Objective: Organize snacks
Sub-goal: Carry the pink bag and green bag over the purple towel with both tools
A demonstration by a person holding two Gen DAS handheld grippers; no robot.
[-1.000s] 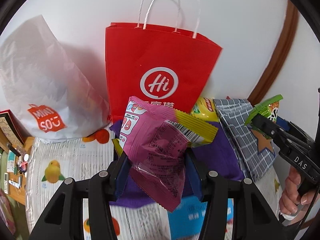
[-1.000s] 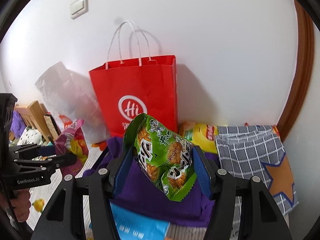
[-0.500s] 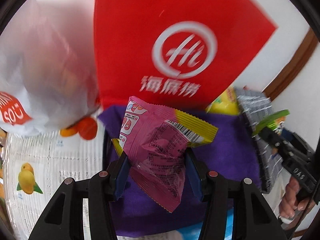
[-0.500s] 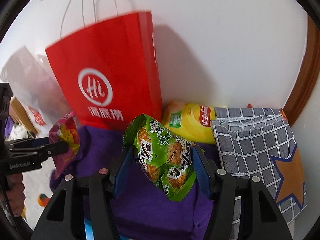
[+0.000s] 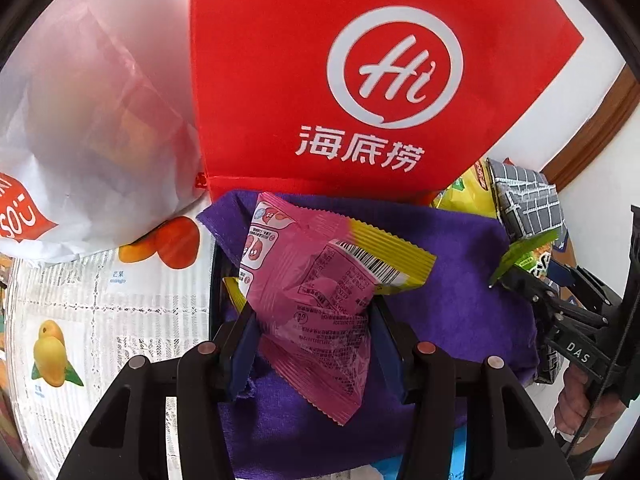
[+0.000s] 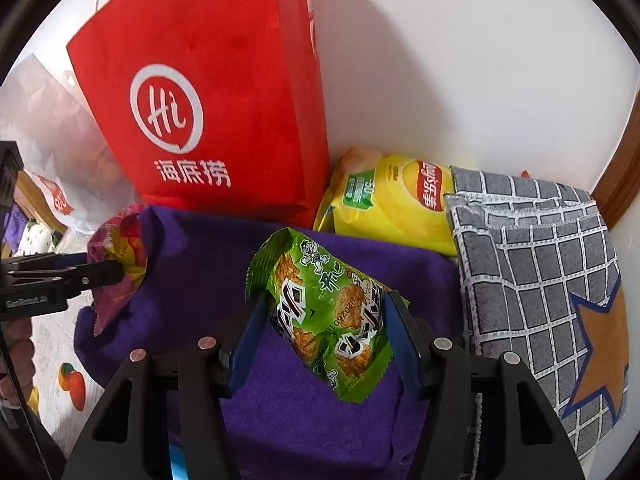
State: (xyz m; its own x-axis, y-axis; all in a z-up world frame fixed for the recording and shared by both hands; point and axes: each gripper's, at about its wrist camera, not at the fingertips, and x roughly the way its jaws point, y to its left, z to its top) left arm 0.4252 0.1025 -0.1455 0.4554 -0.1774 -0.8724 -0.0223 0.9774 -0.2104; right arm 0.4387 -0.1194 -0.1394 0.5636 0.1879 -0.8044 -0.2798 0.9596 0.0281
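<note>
Left gripper (image 5: 312, 312) clamps pink packet (image 5: 316, 300), right gripper (image 6: 326, 328) clamps green packet (image 6: 332, 312), both centre frame. Probably light, crinkly, slippery, crushable; grip mid-body.

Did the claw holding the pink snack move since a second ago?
Yes. The left gripper, shut on the pink snack packet, went down and closer to the red paper bag, which now fills the top of its view, handles out of sight.
</note>
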